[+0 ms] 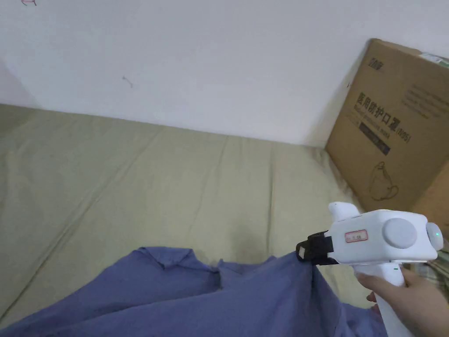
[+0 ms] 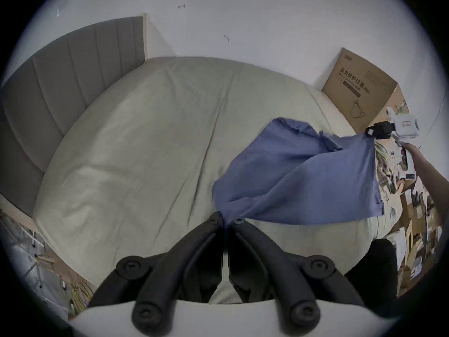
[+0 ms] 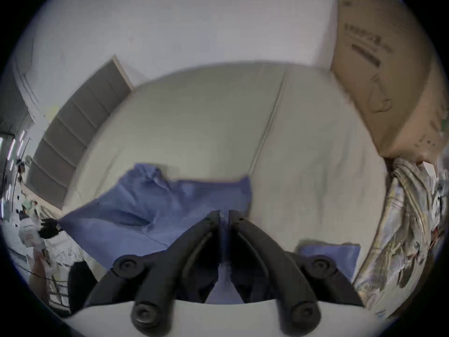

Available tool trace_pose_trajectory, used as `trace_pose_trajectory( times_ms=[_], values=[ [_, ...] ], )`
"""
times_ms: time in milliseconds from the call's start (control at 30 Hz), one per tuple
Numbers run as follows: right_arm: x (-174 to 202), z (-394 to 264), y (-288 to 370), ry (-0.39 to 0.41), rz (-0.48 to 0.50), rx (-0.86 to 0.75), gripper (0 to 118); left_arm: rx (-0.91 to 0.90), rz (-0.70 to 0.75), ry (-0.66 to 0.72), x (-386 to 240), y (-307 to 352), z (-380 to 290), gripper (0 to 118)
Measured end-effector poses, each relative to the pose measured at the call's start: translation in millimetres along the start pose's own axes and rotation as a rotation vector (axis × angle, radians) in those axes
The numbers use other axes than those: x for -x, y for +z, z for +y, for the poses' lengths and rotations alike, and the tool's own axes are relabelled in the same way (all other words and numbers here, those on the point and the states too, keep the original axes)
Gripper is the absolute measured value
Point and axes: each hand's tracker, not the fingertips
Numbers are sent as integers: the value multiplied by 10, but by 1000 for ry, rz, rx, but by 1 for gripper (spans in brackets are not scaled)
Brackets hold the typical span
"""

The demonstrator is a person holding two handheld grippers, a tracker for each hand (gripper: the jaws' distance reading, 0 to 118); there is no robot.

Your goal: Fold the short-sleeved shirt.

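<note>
Both grippers clamp the blue shirt, stretched in the air just above the bed: the left gripper pinches one edge, the right gripper another, seemingly a shoulder. Held taut, it will likely lie flat on the bed for folding.

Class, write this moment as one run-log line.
stage: spreading | left gripper: shut on blue short-sleeved shirt | right gripper: shut on shirt | shirt: stretched above beige bed sheet

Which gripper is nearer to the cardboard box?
The right gripper, holding the shirt corner just below the box. The left gripper grips the opposite edge, farther away.
</note>
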Motion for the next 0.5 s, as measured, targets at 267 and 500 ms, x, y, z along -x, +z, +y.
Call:
trace_pose_trajectory(
  times_ms=[267, 500],
  values=[
    [72, 50, 1757, -90, 16, -260, 7, -210, -59, -78, -229, 712, 797, 2],
    [217, 464, 2853, -46, -57, -420, 7, -304, -35, -236, -615, 1258, 1946, 2]
  ],
)
